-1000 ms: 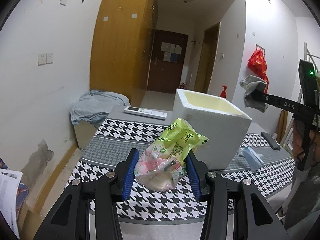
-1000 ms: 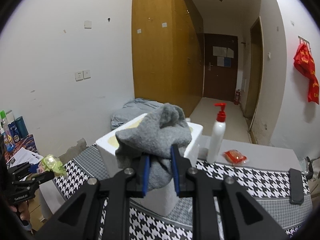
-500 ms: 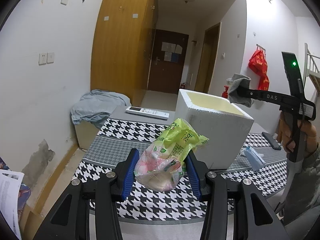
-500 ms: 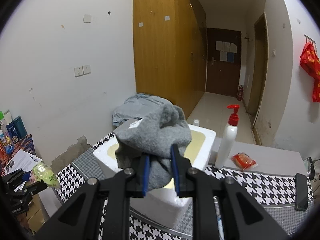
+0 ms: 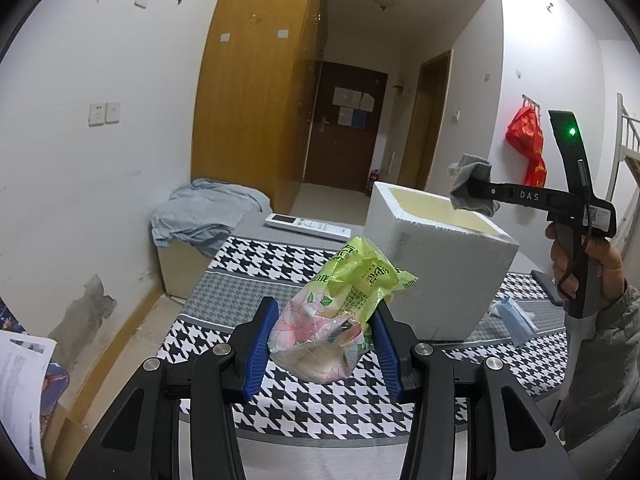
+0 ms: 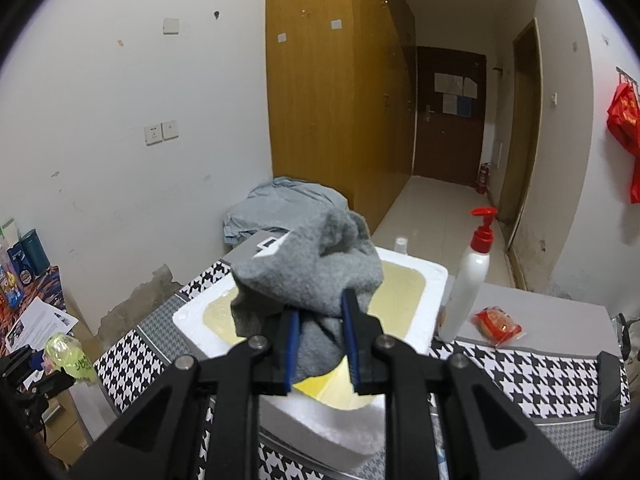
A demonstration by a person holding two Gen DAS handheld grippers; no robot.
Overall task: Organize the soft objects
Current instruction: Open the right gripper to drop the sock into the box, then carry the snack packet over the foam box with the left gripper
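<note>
A: What is the right gripper (image 6: 320, 344) doing?
B: Its blue pads pinch a bunched grey sock (image 6: 308, 276), held in the air above the open white foam box (image 6: 434, 280).
A: And the box?
B: It stands on the houndstooth-covered table (image 5: 280, 256), nearer the table's right end in the left wrist view. A white pump bottle (image 6: 466, 292) stands just beside its far right corner.
A: The left gripper (image 5: 324, 344)?
B: Clamped on a crinkled green and pink floral plastic packet (image 5: 340, 300), held over the table's near edge, apart from the box.
</note>
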